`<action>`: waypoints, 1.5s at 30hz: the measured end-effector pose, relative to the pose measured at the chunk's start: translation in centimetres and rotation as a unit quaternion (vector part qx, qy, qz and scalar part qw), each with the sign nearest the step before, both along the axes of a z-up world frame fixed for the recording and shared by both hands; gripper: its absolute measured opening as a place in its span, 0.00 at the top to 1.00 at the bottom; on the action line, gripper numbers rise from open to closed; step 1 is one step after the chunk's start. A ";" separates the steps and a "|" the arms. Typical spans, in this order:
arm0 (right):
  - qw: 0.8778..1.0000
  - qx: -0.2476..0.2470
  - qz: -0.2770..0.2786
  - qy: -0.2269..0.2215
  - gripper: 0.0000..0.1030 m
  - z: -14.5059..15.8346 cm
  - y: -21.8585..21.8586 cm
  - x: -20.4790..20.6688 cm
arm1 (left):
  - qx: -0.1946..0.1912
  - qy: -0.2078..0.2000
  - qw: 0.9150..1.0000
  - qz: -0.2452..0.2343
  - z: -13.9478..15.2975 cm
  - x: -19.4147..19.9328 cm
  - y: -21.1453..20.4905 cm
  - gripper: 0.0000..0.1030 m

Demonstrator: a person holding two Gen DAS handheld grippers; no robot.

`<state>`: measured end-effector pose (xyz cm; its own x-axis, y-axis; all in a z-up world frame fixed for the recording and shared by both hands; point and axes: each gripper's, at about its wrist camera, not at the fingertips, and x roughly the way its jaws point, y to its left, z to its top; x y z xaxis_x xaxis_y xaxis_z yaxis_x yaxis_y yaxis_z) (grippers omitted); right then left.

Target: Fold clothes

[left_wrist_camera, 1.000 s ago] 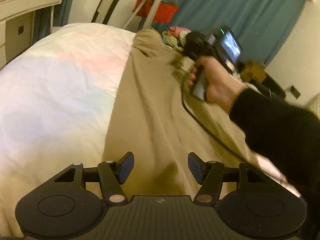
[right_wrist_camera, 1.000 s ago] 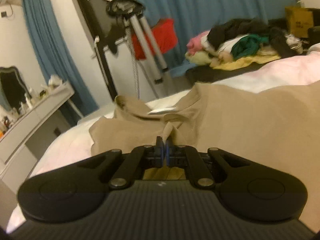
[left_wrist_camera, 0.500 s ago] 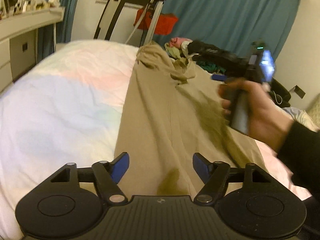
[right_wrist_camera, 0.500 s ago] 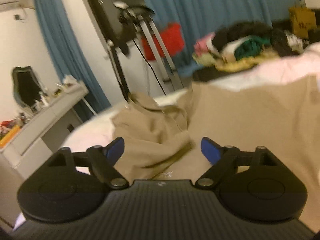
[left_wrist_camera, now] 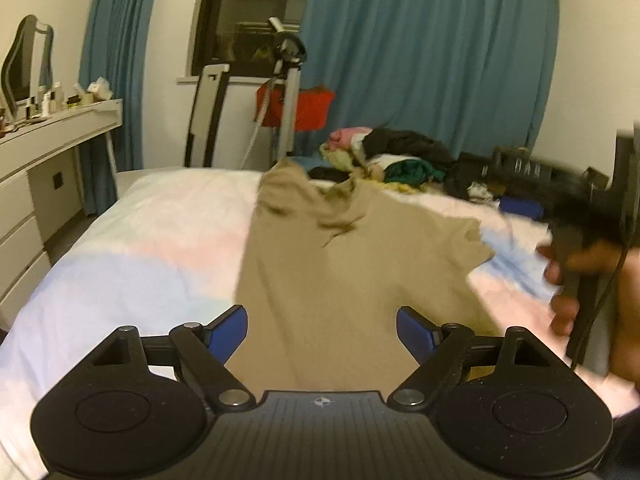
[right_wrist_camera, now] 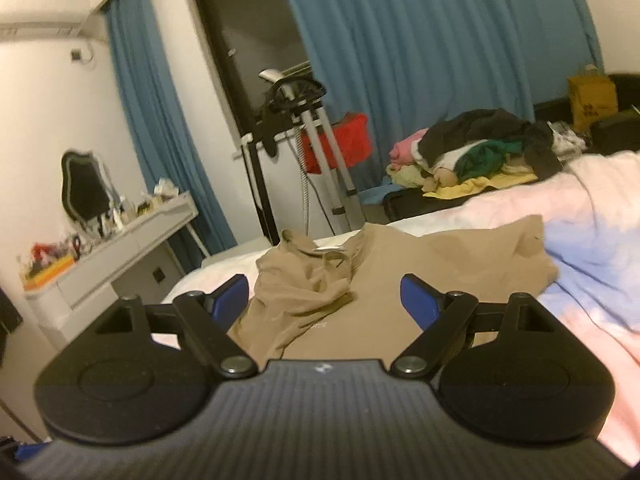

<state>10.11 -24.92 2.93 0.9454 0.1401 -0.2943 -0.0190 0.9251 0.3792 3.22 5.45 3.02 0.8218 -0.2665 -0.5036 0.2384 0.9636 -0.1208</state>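
A tan shirt lies spread on the bed, its collar end bunched at the far side; it also shows in the right wrist view, with a folded-over sleeve at its left. My left gripper is open and empty, above the shirt's near end. My right gripper is open and empty, raised above the shirt. In the left wrist view the right gripper shows blurred in a hand at the right, off the shirt.
The bed has a pale pastel cover. A pile of clothes lies beyond its far edge. A white dresser stands left. A metal stand and blue curtains are behind.
My right gripper was shut on the shirt's sleeve, opened, let it drop folded over and drew back to the right. My left gripper rose and tilted up.
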 end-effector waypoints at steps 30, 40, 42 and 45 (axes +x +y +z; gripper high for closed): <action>0.951 0.277 -0.120 0.071 0.16 -18.3 -16.4 12.5 | 0.027 -0.025 0.999 0.026 -7.7 11.5 -5.1 0.06; 0.973 0.175 -0.151 0.022 0.26 -18.2 -17.0 18.8 | 0.014 -0.011 0.999 0.042 -8.7 13.9 -3.4 0.06; 0.977 0.143 -0.156 0.028 0.30 -17.6 -16.7 19.9 | 0.014 -0.012 0.999 0.043 -8.8 14.3 -3.3 0.06; 0.982 0.094 -0.161 0.038 0.77 -16.7 -16.1 21.5 | 0.010 -0.004 0.999 0.041 -9.0 15.0 -3.2 0.06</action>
<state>31.59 -41.05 -13.81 0.9257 -0.1042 -0.3637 0.2984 0.7921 0.5325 18.24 2.27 -5.99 0.8441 -0.1879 -0.5021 0.1594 0.9822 -0.0996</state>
